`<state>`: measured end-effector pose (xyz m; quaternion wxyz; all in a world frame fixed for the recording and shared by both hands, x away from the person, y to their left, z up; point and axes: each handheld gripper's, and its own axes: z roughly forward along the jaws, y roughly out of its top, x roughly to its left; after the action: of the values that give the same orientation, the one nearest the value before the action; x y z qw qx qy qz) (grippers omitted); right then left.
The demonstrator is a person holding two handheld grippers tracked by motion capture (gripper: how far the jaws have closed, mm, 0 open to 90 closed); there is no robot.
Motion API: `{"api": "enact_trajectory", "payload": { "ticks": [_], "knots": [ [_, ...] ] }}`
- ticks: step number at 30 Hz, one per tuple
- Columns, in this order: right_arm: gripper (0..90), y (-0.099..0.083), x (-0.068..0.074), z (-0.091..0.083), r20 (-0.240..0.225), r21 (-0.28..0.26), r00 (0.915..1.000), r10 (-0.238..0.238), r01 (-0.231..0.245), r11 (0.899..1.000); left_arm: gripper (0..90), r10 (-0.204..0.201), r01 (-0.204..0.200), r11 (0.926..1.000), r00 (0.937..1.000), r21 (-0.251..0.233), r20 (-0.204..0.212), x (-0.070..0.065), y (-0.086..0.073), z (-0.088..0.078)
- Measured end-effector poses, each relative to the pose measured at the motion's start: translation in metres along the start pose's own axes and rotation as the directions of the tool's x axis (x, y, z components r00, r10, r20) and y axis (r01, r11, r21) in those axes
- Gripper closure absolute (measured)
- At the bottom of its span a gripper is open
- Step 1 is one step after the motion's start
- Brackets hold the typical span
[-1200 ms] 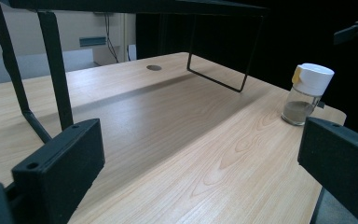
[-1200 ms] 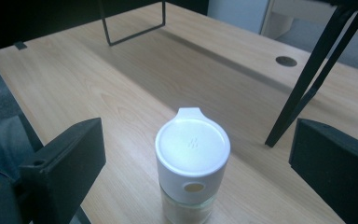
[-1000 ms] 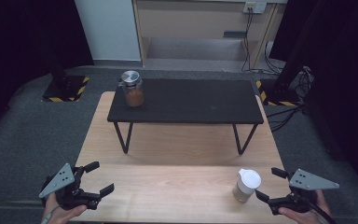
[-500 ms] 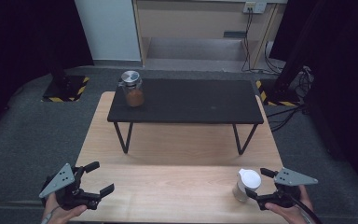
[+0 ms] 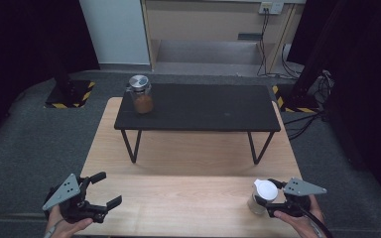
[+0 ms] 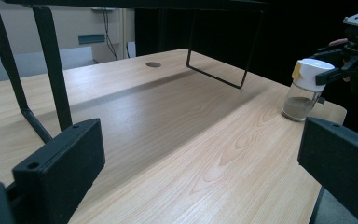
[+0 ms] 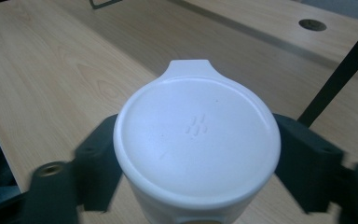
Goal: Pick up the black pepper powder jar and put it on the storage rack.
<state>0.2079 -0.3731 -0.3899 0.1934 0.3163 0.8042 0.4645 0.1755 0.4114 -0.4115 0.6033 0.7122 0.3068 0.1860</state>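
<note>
White-capped jar [image 5: 264,196] now clamped in my right tongs [image 5: 268,207], jaws just closed on it; left tongs [image 5: 101,191] released, lift not started.

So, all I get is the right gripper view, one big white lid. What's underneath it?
Observer: A clear jar with a little brownish powder at the bottom, standing on the table.
Operator: Is the other gripper close to it?
Observer: No. The left gripper is at the opposite near corner, open, with nothing between its jaws.
Operator: Anything else out there?
Observer: A metal-topped jar of brown stuff stands at the left end of a black bench.
</note>
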Motion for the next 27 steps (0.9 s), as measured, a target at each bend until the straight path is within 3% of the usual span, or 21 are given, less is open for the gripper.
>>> {"api": "enact_trajectory", "payload": {
  "ticks": [10,18,27],
  "knots": [
    [31.1,0.003,0.006,0.000,0.022,0.007,0.9997,-0.008,0.008,1.000,0.0,0.000,0.000,1.0000,1.0000,0.003,0.000,0.000,0.000,0.000],
    [31.1,0.013,0.002,0.001,0.000,0.018,0.9998,-0.021,0.021,1.000,0.0,0.000,0.000,1.0000,1.0000,0.003,0.001,0.000,0.000,0.000],
    [31.1,0.043,-0.007,-0.004,-0.048,-0.012,0.9969,-0.062,0.062,0.998,0.0,-0.006,0.006,1.0000,1.0000,0.006,0.005,0.001,0.000,0.001]
  ]
}}
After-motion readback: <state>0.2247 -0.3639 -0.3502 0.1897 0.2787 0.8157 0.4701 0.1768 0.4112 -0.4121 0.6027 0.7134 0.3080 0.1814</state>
